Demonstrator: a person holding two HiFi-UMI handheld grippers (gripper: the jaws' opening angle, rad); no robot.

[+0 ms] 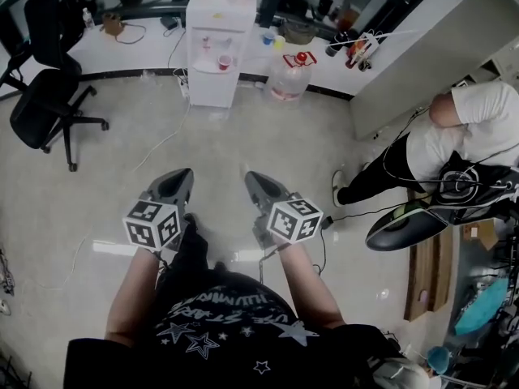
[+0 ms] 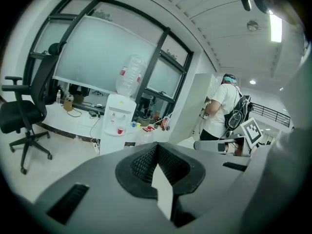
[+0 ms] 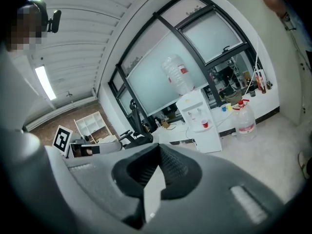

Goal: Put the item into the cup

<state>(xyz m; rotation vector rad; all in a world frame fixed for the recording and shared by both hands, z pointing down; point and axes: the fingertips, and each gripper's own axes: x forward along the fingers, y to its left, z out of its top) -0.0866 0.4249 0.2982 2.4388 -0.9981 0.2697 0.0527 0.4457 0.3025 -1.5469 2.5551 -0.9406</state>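
The pale floor (image 1: 243, 128) takes up most of the room, and the person with the grippers stands in the open middle of it, well away from any worktop. That suggests the task isn't under way. Along the far wall runs a white counter (image 1: 122, 51). A black office chair (image 1: 45, 96) sits off to the left, and another person (image 1: 454, 136) is bent over something on the right. A white water dispenser (image 1: 217, 43) stands against the counter, with a big water jug (image 1: 289, 78) on the floor just beside it.

The left gripper (image 1: 180, 174) and right gripper (image 1: 253, 177) are held level, side by side at waist height, both aimed towards the dispenser. It looks like a carrying or ready pose, not a reach. Each gripper's jaws are pressed together with nothing between them.

A red cup (image 1: 225, 61) sits on the dispenser's tray. It may be the cup meant, but it is too small to be sure. The item shows in no view.
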